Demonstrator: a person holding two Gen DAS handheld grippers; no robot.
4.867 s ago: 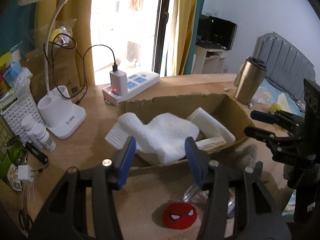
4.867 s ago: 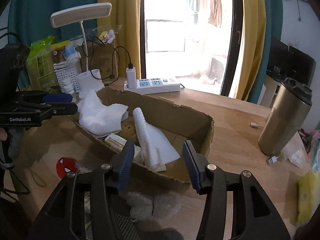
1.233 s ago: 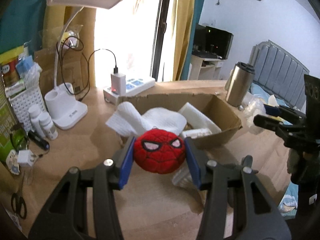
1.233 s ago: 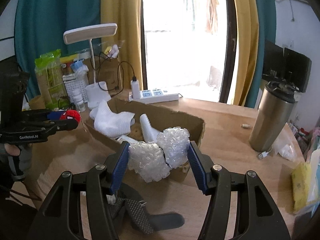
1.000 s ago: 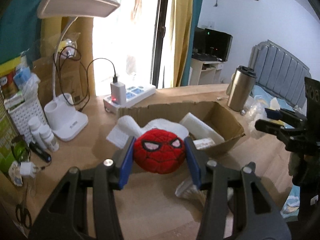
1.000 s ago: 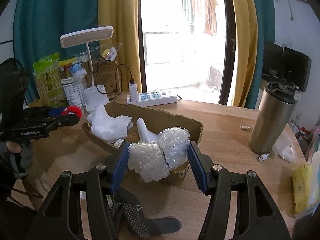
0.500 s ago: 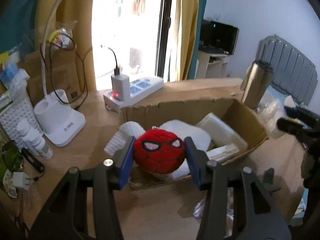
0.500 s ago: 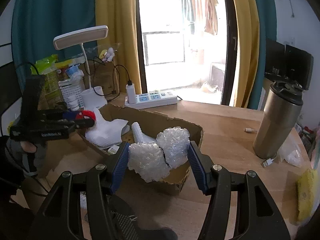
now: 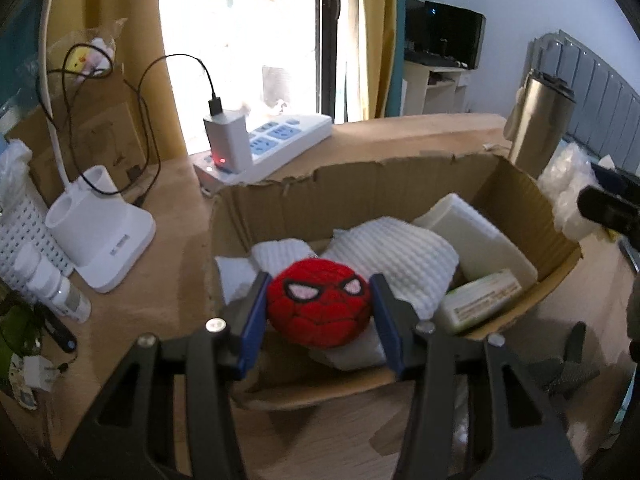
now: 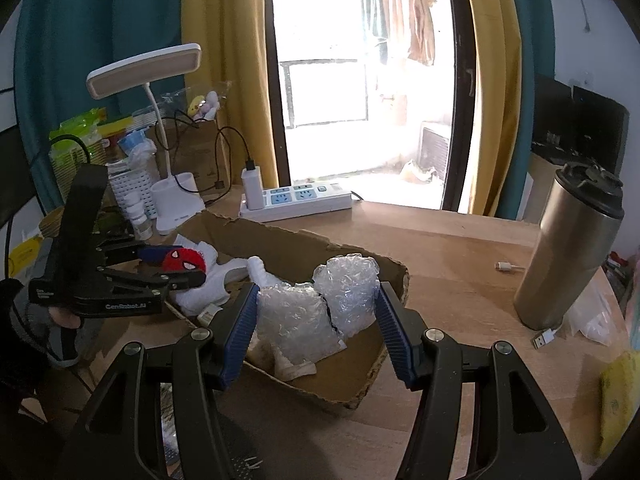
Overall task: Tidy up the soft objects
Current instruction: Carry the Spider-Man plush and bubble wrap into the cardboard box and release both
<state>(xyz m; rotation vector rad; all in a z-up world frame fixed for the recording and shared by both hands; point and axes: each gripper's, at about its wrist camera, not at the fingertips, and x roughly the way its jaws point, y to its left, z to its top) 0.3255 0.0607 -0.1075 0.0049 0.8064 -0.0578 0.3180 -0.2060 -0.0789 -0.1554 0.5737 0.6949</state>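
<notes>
My left gripper point(image 9: 319, 304) is shut on a red Spider-Man plush ball point(image 9: 318, 308) and holds it over the near left end of the open cardboard box point(image 9: 360, 180). It also shows in the right wrist view point(image 10: 182, 262). My right gripper point(image 10: 314, 314) is shut on a crumpled wad of bubble wrap point(image 10: 316, 304), held over the box's right end point(image 10: 394, 276). In the box lie white textured cloths point(image 9: 396, 256), a white foam block point(image 9: 476, 240) and a small green-and-white pack point(image 9: 482, 294).
A white desk lamp base point(image 9: 100, 228), a power strip with a charger point(image 9: 264, 140), a white basket with small bottles point(image 9: 24, 240) and a steel tumbler point(image 10: 568, 248) stand around the box on the wooden desk. A USB cable end point(image 10: 546, 336) lies by the tumbler.
Both grippers picked up their objects from the desk, then moved forward. The plush ball and the bubble wrap now hang over the box rather than in front of it.
</notes>
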